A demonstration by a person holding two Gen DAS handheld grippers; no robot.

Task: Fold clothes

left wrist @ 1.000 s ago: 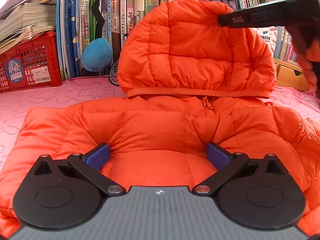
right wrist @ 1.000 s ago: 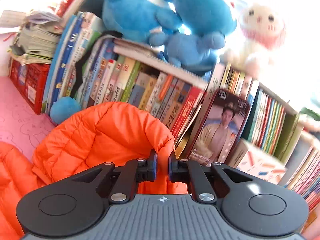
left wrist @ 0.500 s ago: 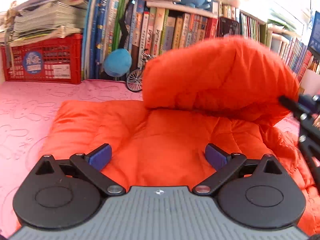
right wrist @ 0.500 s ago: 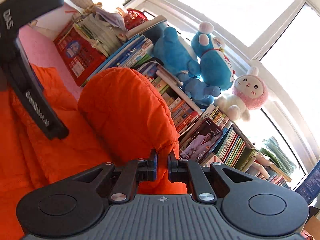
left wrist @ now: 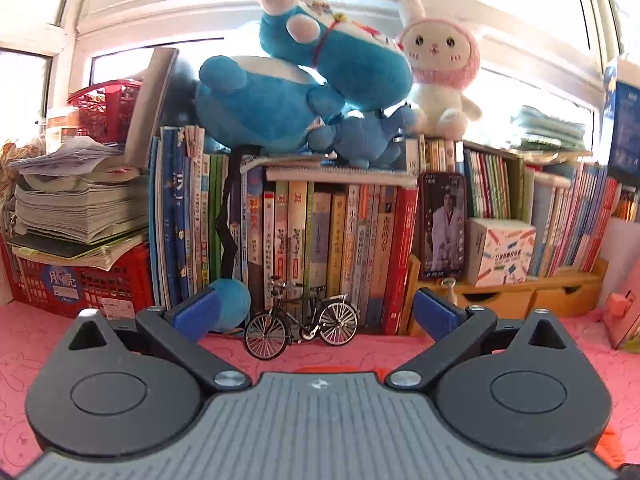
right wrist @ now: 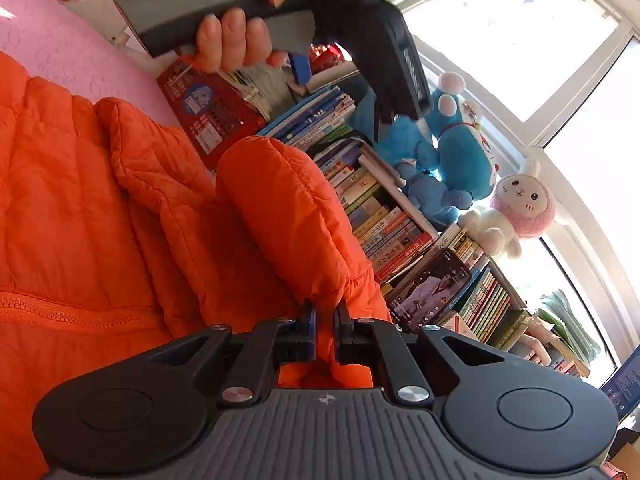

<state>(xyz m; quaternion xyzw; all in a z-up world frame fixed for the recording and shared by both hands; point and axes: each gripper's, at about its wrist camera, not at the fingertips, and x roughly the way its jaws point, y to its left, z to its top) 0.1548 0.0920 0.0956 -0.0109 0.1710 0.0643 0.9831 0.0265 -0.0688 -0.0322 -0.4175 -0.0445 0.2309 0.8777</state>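
Observation:
An orange quilted puffer jacket [right wrist: 80,208] lies on the pink cloth, zipper running along its lower left in the right wrist view. Its hood [right wrist: 288,208] is folded over toward the body. My right gripper [right wrist: 325,332] is shut on the hood's edge. My left gripper [left wrist: 316,312] is open with nothing between its blue pads, raised and facing the bookshelf; only a sliver of the jacket [left wrist: 336,369] shows under it. In the right wrist view a hand [right wrist: 232,36] holds the left gripper up above the jacket.
A bookshelf of upright books [left wrist: 320,240] lines the back, with blue plush toys [left wrist: 304,80] and a pink-white rabbit plush [left wrist: 436,68] on top. A red crate [left wrist: 76,280] under paper stacks stands left. A miniature bicycle [left wrist: 300,320] and a blue ball [left wrist: 228,308] sit on the pink cloth [left wrist: 580,344].
My left gripper has lifted off the jacket and tilted up to face the shelf. My right gripper has carried the hood down over the jacket body, still shut on it.

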